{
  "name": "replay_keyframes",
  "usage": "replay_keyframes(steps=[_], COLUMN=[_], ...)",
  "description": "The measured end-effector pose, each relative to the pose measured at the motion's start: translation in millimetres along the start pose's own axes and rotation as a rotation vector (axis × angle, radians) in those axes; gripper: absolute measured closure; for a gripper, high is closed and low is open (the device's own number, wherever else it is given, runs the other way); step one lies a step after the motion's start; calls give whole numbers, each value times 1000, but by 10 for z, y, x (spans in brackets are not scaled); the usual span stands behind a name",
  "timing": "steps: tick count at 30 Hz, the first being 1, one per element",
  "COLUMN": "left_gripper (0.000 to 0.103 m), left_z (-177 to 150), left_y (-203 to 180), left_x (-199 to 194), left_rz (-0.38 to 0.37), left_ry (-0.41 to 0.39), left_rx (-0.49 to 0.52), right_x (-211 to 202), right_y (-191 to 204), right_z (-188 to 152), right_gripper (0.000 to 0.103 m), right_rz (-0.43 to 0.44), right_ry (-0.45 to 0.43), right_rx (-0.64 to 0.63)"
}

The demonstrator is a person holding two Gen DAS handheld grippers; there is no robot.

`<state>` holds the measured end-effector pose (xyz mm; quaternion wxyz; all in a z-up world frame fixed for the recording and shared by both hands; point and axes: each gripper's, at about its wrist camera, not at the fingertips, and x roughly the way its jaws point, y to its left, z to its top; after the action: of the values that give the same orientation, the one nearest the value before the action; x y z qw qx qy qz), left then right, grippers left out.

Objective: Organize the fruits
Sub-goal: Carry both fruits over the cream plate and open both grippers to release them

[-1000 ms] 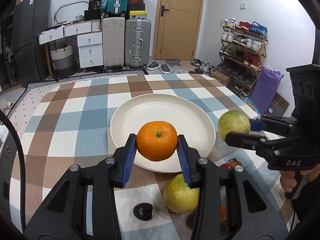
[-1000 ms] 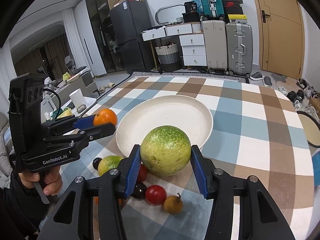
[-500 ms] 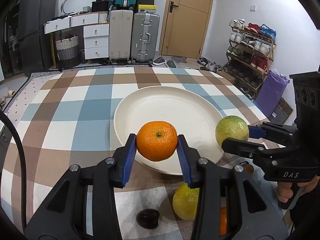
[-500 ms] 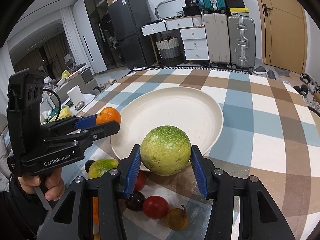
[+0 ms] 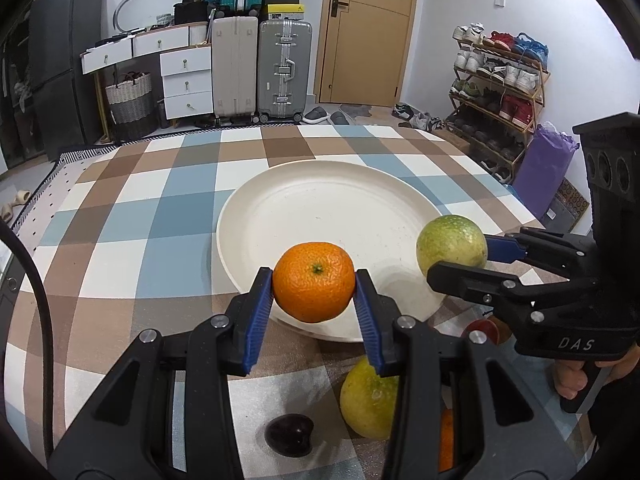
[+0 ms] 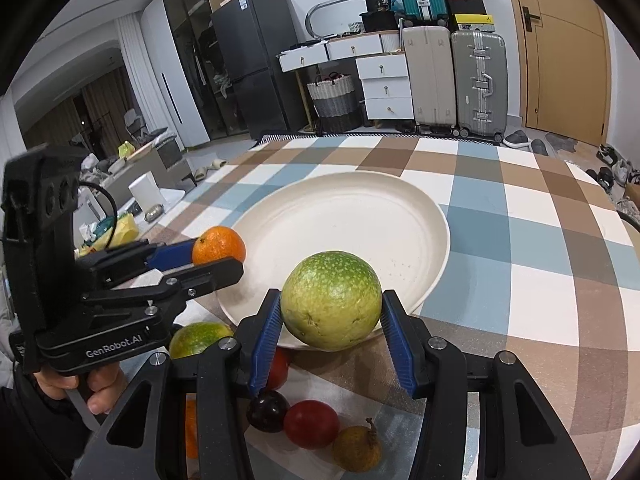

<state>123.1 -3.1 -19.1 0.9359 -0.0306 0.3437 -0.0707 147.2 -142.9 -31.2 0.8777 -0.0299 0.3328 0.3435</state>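
My left gripper (image 5: 314, 294) clasps the orange (image 5: 314, 281) and my right gripper (image 6: 330, 316) the green fruit (image 6: 331, 299) above the bare plate (image 5: 332, 196); 0 fruits placed, several left on the table (image 5: 132, 220).

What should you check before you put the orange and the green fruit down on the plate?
1. Left gripper holds the orange firmly between both pads: ok.
2. Right gripper holds the green fruit firmly between both pads: ok.
3. Plate has bare room for both fruits: ok, nothing lies on it.
4. Both fruits are over the plate's near rim, not out over the tablecloth: ok.
5. The two grippers stay apart, so they won't bump: ok, there is a gap between them.
6. How high the fruits hang above the plate: cannot tell, so lower slowly.
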Motion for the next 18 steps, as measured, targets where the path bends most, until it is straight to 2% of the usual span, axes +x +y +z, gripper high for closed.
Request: replay_keyframes(steps=[10,18], left_gripper=[65,65], left_z=[-19,-17], left_y=[-17,-44], left_x=[99,120], left_rz=[5,15], left_ry=[42,47], left_rx=[18,39], right_x=[58,-16], right_y=[39,43], right_z=[-6,3], right_gripper=[52,51], right_rz=[-6,-25], right_ry=[13,-11], right_rx=[-8,-24])
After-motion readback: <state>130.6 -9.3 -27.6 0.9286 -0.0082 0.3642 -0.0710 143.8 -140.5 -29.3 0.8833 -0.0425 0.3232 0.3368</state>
